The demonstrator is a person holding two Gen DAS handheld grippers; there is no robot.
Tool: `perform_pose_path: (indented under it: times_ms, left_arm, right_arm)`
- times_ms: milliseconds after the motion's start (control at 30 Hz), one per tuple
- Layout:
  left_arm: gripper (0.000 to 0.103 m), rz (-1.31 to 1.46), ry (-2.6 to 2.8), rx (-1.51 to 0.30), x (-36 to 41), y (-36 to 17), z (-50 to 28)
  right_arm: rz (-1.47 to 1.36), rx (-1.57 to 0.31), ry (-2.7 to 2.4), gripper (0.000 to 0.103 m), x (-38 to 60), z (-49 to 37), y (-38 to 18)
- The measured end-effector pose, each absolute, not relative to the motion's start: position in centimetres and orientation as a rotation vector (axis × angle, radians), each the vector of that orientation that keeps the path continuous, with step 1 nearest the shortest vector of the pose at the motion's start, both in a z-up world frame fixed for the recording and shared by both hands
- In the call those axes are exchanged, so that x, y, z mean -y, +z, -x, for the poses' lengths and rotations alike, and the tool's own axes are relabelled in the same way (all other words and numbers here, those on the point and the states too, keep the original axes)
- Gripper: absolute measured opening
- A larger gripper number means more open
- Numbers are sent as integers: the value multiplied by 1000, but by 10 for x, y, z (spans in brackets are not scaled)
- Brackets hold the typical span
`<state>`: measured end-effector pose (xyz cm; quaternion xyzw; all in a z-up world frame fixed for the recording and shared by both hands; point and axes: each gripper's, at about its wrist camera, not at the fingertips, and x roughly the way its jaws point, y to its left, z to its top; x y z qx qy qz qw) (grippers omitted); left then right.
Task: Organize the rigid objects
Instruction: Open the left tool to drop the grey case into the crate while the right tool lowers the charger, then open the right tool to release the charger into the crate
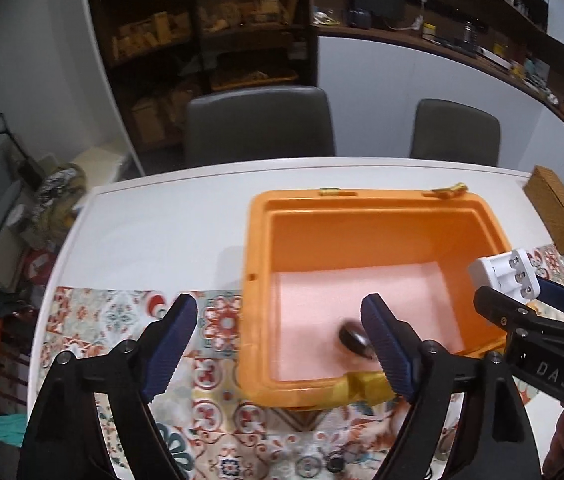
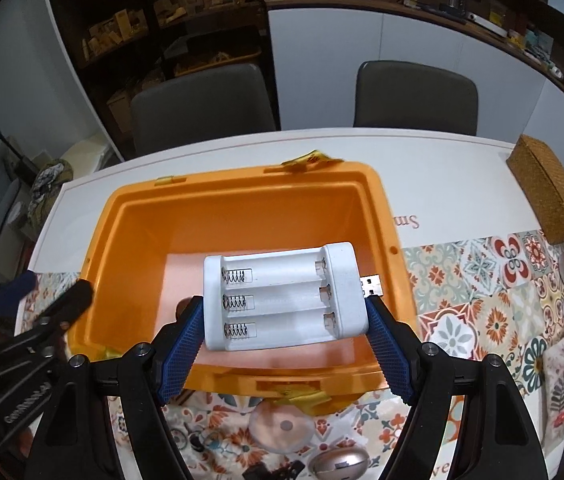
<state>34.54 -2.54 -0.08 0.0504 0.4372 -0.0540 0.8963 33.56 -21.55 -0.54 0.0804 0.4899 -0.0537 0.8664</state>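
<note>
The right claw (image 2: 285,316) grips a white battery charger (image 2: 282,294) above the open orange bin (image 2: 242,208), which stands on the bench (image 1: 162,220). The left claw (image 1: 278,316) hangs spread and empty over the bin's near edge, above a blurred dark rounded object (image 1: 353,338) on the bin floor.

Orange bin (image 2: 381,216) open-topped; inside, only a dark object (image 1: 355,338).
</note>
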Motion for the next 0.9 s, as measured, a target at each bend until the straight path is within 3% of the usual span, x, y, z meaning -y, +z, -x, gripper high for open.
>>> perform_pose_path:
  times_ms: [100,200,833,900]
  left_arm:
    - [85,-105,-95,-888,18,1,-342]
    - [85,-100,-105,-887,13,1,-340]
    - [85,-44,-159,-854,5,27,-293]
    - [90,-40,-139,-850,4,31,-282]
  right_arm:
    - [-176,-1041,-107,78,212,-340,-10]
    - [-178,-1038,-132,88,209,-339,-12]
    - [-203,-904,-150,88,205,-267,27]
    - [-203,-893,-128,88,205,-259,31]
